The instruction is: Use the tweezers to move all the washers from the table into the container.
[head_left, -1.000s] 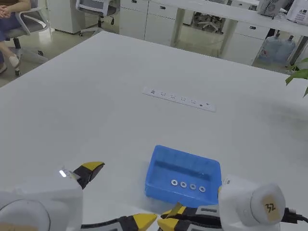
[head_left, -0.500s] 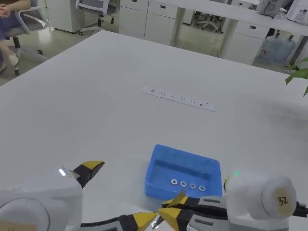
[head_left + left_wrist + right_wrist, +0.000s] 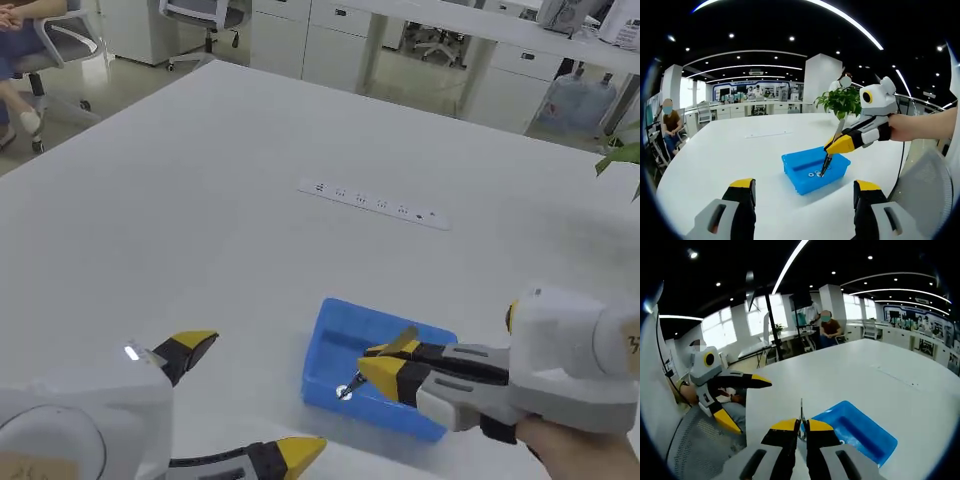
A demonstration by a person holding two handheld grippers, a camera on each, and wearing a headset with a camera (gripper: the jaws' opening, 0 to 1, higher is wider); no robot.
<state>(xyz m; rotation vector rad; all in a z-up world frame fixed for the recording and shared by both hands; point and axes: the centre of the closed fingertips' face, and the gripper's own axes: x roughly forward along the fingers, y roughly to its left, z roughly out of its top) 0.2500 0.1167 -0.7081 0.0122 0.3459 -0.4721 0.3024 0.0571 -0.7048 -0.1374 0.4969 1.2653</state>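
The washers (image 3: 813, 174) lie in a short row on the floor of the blue container (image 3: 796, 181), seen from my left claw's view. The tip of the tweezers (image 3: 826, 162) comes down inside the container right at that row. In the head view a small pale ring sits at the tip of the tweezers (image 3: 351, 386), over the near-left part of the container (image 3: 338, 313). I cannot tell whether the ring is pinched or only lying under the tip.

My right claw (image 3: 386, 362) is closed tight on the tweezers. In its own view the two yellow tips of the right claw (image 3: 802, 426) stand nearly together, with the thin blades of the tweezers (image 3: 801, 413) rising from the narrow gap. The container (image 3: 862, 434) lies just beyond, to the right. From the left claw's view the right claw (image 3: 841, 144) reaches in from the right, angled down over the container.

My left claw (image 3: 805, 186) is spread wide and holds nothing. It hangs near the container on its near-left side in the head view (image 3: 248, 400). The right claw's view shows it off to the left (image 3: 742, 401), jaws far apart.

The container stands on the white tabletop (image 3: 200, 200). A socket strip (image 3: 372, 204) is set into the tabletop farther out, well apart from the container. A leafy plant (image 3: 840, 100) stands past the tabletop's far edge.
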